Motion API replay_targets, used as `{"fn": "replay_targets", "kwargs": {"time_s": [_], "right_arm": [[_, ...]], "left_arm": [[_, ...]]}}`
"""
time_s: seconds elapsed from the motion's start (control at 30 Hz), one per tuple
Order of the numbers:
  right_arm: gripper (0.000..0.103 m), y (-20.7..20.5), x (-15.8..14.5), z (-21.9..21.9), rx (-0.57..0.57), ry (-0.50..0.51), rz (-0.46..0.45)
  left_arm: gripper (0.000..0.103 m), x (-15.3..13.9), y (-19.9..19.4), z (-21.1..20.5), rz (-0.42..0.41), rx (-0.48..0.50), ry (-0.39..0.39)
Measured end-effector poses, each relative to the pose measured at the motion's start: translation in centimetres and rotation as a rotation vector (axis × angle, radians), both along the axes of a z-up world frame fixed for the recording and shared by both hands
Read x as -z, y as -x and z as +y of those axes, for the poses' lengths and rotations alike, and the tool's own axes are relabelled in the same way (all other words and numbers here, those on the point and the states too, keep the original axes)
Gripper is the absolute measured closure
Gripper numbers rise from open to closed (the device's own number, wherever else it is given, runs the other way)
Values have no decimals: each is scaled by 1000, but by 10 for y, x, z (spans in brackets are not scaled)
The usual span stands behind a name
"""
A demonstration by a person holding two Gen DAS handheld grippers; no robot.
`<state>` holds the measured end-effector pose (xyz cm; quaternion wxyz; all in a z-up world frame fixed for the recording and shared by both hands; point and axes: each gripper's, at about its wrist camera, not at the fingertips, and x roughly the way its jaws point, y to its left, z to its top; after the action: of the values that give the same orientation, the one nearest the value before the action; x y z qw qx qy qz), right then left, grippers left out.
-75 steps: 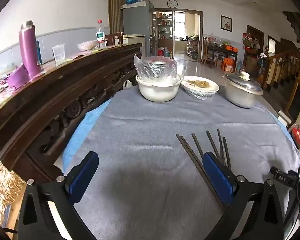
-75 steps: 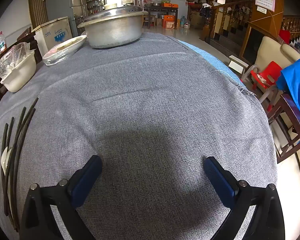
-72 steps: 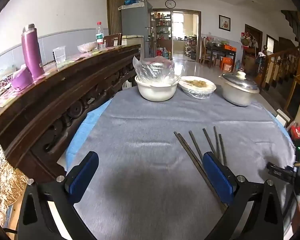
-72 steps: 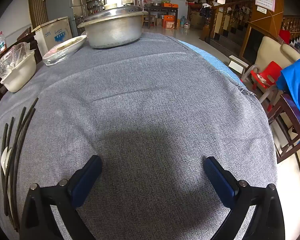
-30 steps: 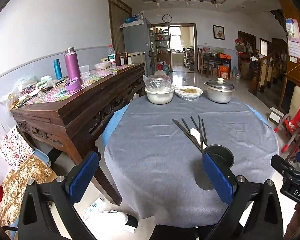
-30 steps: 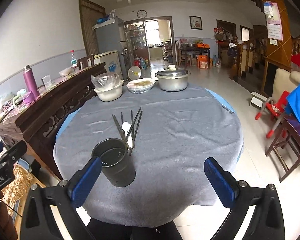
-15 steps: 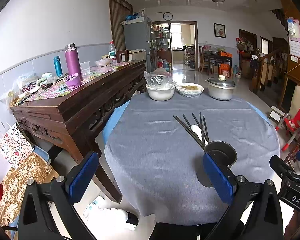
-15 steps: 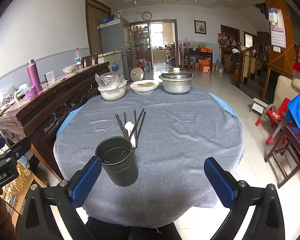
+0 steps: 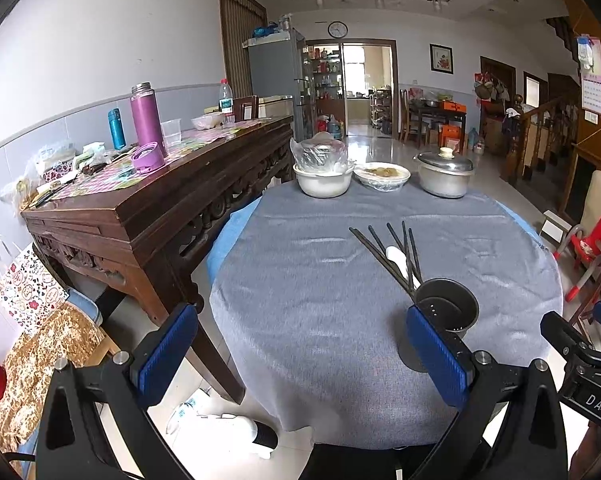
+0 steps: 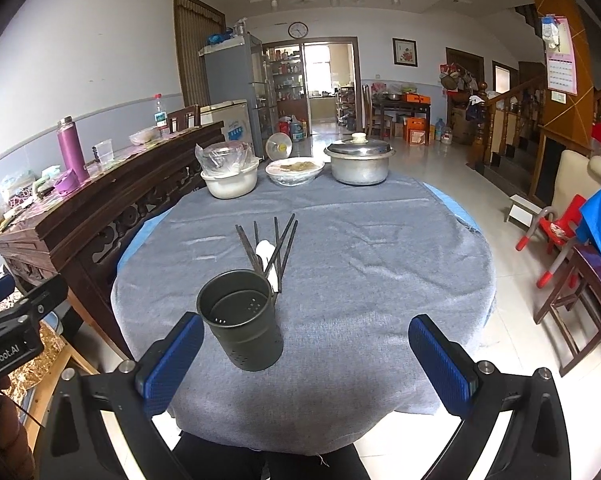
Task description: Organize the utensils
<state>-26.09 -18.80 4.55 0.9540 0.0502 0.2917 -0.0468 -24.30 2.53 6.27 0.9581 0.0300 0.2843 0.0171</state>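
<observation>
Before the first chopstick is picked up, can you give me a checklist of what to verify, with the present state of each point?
1. Holder upright, mouth open: ok.
2. Holder inside free of utensils: ok, only its perforated bottom shows.
3. Chopsticks lying on the cloth, in view: ok, but they cross and overlap the white spoon, so taking one alone may be difficult.
4. Left gripper open and holding nothing: ok.
5. Right gripper open and holding nothing: ok.
6. Bowl, plate and pot away from the chopsticks: ok, they stand at the far edge.
</observation>
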Motion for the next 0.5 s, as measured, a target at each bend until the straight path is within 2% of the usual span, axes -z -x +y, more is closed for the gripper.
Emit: {"fn": "replay_targets", "kwargs": {"time_s": [0.5], "right_arm": [[0,-1,0,-1,-4,-6,2]], "left_arm": [[0,4,-6,1,14,1,-2]]}}
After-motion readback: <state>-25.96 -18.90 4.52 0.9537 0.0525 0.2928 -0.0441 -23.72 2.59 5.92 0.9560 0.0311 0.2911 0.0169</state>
